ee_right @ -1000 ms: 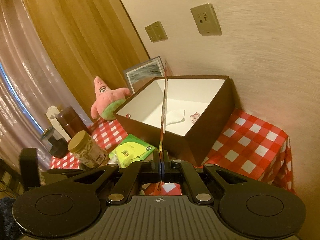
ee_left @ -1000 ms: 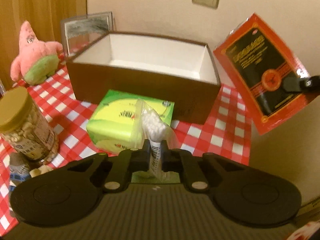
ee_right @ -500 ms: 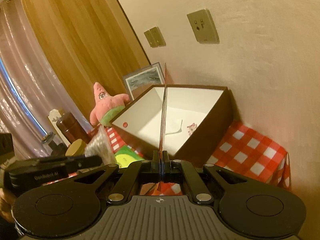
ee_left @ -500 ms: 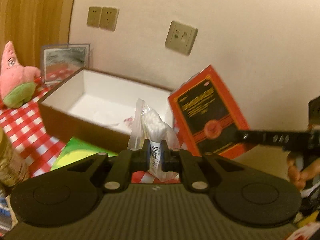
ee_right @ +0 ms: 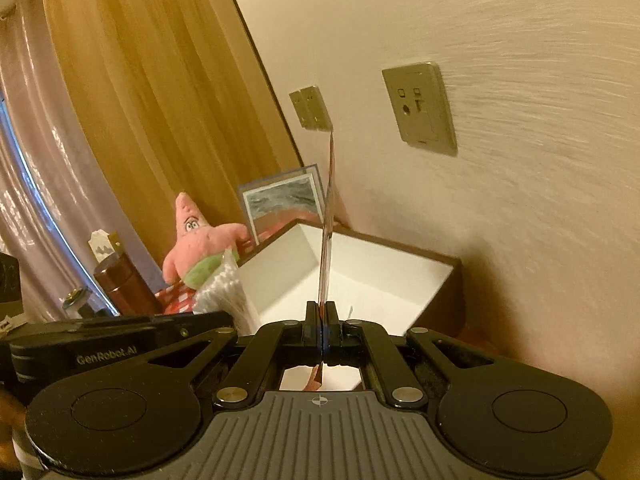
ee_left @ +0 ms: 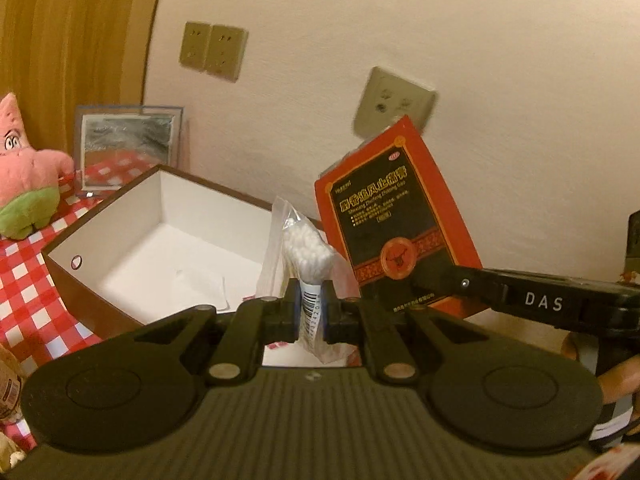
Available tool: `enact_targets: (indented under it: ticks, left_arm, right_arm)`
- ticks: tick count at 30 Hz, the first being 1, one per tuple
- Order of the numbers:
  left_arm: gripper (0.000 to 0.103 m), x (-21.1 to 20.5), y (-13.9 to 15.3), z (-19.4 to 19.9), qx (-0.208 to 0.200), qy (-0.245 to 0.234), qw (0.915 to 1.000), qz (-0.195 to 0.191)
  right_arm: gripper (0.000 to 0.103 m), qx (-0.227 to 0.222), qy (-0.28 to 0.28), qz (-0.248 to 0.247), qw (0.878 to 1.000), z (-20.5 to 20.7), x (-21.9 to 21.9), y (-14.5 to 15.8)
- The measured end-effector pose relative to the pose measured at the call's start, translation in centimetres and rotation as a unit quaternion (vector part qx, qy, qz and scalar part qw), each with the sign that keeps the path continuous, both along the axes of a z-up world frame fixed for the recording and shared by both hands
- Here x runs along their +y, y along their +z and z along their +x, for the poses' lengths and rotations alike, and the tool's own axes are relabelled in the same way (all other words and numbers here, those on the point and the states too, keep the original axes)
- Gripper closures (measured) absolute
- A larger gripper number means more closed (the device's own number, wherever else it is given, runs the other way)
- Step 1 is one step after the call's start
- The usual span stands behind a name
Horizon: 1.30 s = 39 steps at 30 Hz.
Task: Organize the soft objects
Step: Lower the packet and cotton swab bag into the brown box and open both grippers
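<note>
Both hands are up over the box now; the left gripper (ee_left: 310, 312) has its jaws pinched tight on a clear plastic bag of cotton swabs (ee_left: 306, 256), the barcode label squeezed between the pads, the white swab heads bunched above the fingertips; that bag hangs over the near edge of the brown cardboard box (ee_left: 92, 300), whose white inside lies open below; the right gripper (ee_right: 320, 322) is pressed together on a flat red and black packet (ee_left: 394, 232), and from its own camera that packet shows edge-on, a thin upright sliver (ee_right: 327, 240) rising from the closed jaws; from the left camera the same packet faces us in full, red border, black panel with gold lettering, a round red emblem low down, tilted a little and held above the far right side of the box; the right gripper's black arm, marked DAS, reaches in from the right edge to the packet's lower corner; down in the box a white scrap (ee_left: 204, 284) lies on the floor, with a small red-printed bit just beside it; out on the red-and-white checked tablecloth (ee_left: 24, 276) a pink starfish plush (ee_left: 24, 176) sits to the left of the box; a framed picture (ee_left: 128, 144) leans against the cream wall behind it; wall sockets (ee_left: 212, 52) sit above; a golden curtain (ee_right: 140, 100) hangs at the left; a dark brown jar (ee_right: 124, 284) stands near the plush in the right camera's view.
</note>
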<state>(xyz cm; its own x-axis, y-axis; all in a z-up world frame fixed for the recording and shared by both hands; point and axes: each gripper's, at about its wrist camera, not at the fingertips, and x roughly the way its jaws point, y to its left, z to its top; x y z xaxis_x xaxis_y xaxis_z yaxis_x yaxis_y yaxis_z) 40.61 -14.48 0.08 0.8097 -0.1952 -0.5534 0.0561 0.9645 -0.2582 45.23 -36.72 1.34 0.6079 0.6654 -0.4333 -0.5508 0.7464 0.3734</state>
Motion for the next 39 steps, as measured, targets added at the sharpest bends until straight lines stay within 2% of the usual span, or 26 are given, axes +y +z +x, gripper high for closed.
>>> enact_targets:
  ticks: [9, 17, 19, 21, 23, 24, 26, 28, 39]
  left_arm:
    - [0.094, 0.2, -3.0, 5.0, 0.058, 0.037, 0.9975, 0.016]
    - [0.093, 0.2, -5.5, 8.3, 0.108, 0.054, 0.9922, 0.033]
    - [0.086, 0.2, -5.8, 8.8, 0.116, 0.062, 0.9905, 0.042]
    - [0.075, 0.3, -6.0, 9.0, 0.122, 0.063, 0.9896, 0.044]
    - [0.072, 0.4, -6.2, 9.2, 0.129, 0.066, 0.9884, 0.045]
    - [0.072, 0.5, -6.2, 9.2, 0.132, 0.067, 0.9879, 0.045]
    - [0.072, 0.7, -6.3, 9.1, 0.137, 0.068, 0.9872, 0.045]
    - [0.071, 0.8, -6.4, 8.9, 0.141, 0.065, 0.9867, 0.048]
    - [0.069, 1.7, -5.8, 6.7, 0.142, 0.065, 0.9862, 0.053]
  right_arm:
    - [0.102, 0.036, 0.026, -0.044, 0.998, 6.2, 2.9, -2.7]
    - [0.102, 0.059, 0.054, -0.078, 0.994, 9.6, 4.5, -5.1]
    - [0.102, 0.060, 0.065, -0.080, 0.993, 10.0, 4.8, -5.3]
    - [0.102, 0.063, 0.079, -0.081, 0.992, 10.5, 5.1, -5.5]
    - [0.101, 0.064, 0.085, -0.088, 0.990, 11.0, 5.5, -5.9]
    - [0.099, 0.066, 0.083, -0.096, 0.990, 11.2, 5.8, -6.2]
    - [0.088, 0.077, 0.072, -0.113, 0.988, 11.9, 6.1, -6.9]
    - [0.062, 0.080, 0.064, -0.117, 0.988, 12.2, 6.2, -7.3]
    - [0.058, 0.063, 0.053, -0.132, 0.988, 11.6, 6.2, -7.3]
